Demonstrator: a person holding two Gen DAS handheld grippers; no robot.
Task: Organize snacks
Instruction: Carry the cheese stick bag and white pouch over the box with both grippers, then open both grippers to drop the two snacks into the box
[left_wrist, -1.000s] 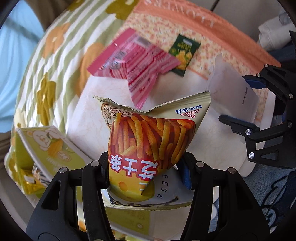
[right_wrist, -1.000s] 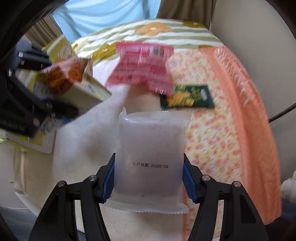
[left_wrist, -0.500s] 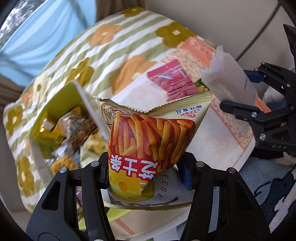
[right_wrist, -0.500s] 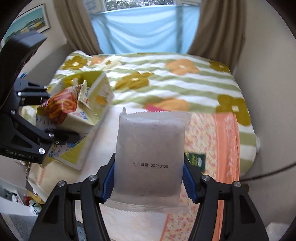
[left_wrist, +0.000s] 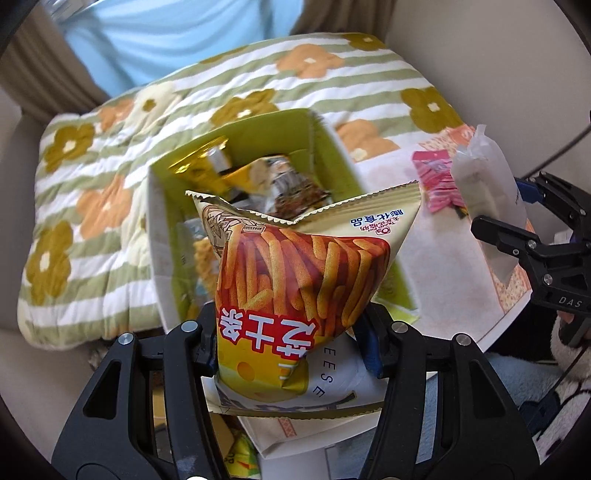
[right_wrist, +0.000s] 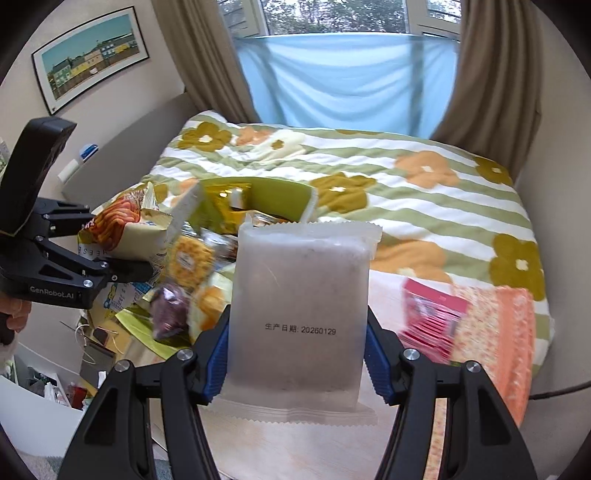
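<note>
My left gripper (left_wrist: 291, 343) is shut on an orange bag of cheese sticks (left_wrist: 295, 284), held in the air above a green cardboard box (left_wrist: 266, 140) that holds several snack packs. My right gripper (right_wrist: 297, 354) is shut on a frosted white snack packet (right_wrist: 299, 302) with a printed date, also lifted. In the left wrist view the right gripper (left_wrist: 517, 206) and its white packet (left_wrist: 487, 181) hang at the right edge. In the right wrist view the left gripper (right_wrist: 107, 254) with the cheese bag (right_wrist: 122, 229) is at the left, beside the box (right_wrist: 280, 195).
A pink snack packet (right_wrist: 428, 317) lies on a white and orange floral cloth (right_wrist: 491, 332) on the bed. The striped flower quilt (right_wrist: 424, 192) covers the bed. Curtains, a blue sheet and a framed picture (right_wrist: 88, 62) are behind. Clutter lies on the floor at left.
Both grippers rose with their packets. The left one swung from the white cloth over to the green box; the pink packet and the dark green one slid out toward the views' edges.
</note>
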